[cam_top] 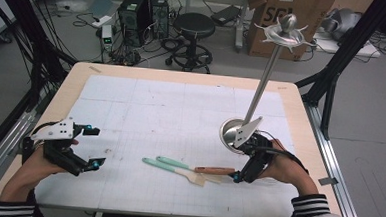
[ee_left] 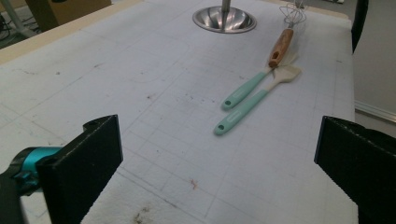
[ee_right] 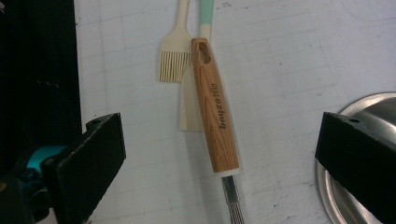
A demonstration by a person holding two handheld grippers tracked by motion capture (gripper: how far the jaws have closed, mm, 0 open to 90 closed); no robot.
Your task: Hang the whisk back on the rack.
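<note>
A whisk with a wooden handle lies on the white mat, its handle resting across the heads of a teal-handled brush and a teal-handled spatula. My right gripper is open and low over the whisk. In the right gripper view the wooden handle lies between the spread jaws without touching either, with the brush and spatula beyond. My left gripper is open and holds nothing at the mat's left. Its view shows the whisk, brush and spatula ahead.
A steel bowl-shaped base stands just behind my right gripper, with a tall rod rising to a star-shaped metal top. The bowl's rim is close to my right jaw. A stool and computers stand on the floor beyond.
</note>
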